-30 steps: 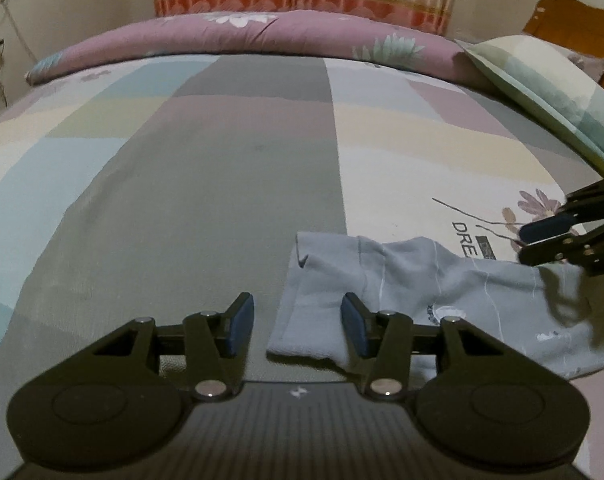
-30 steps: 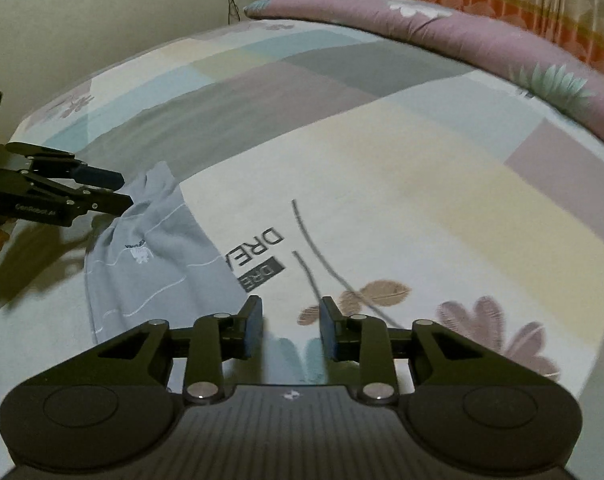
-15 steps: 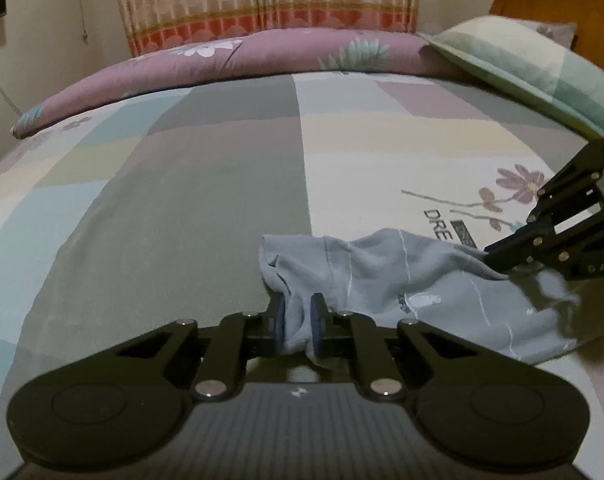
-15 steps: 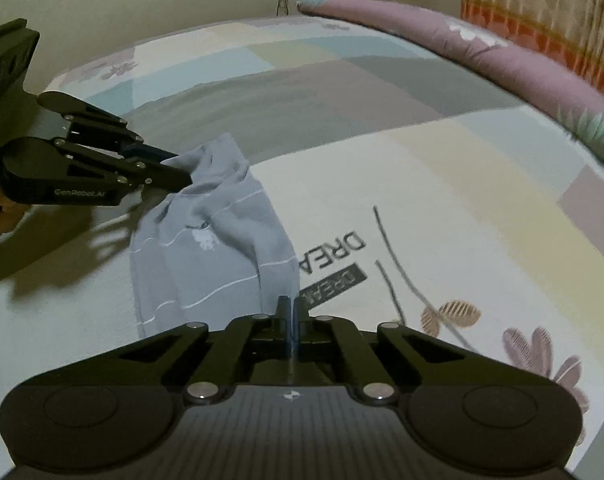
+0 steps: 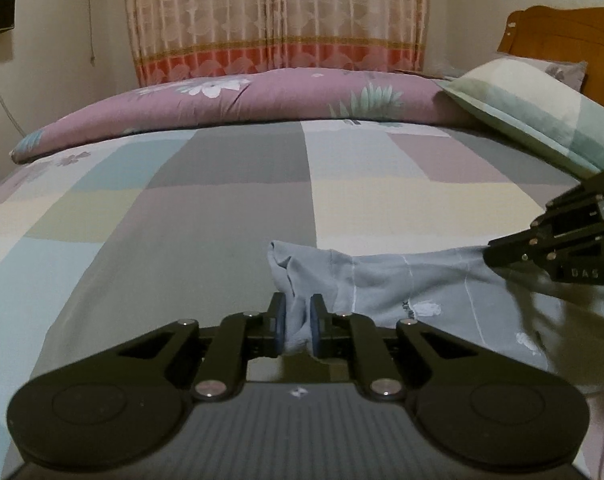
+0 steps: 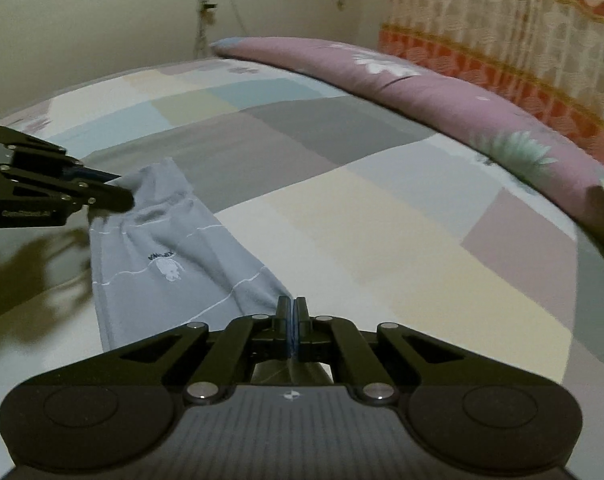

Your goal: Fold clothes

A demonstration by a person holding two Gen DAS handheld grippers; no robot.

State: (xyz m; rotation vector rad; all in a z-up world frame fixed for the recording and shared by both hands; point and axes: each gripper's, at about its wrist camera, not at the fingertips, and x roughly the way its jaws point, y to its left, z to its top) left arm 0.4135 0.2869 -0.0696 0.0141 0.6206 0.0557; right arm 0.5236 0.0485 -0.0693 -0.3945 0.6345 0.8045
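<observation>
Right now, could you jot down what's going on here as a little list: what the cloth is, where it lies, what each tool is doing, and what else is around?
garment: grey-blue garment with thin white lines and a small white print
place: on the patchwork bedsheet
left gripper: fingers shut on a bunched corner of the garment
right gripper: fingers shut on the opposite corner
cloth state: stretched between the two grips, wrinkled, not folded yet
nearby: mauve floral quilt rolled along the far side, pillow, curtain, wooden headboard
</observation>
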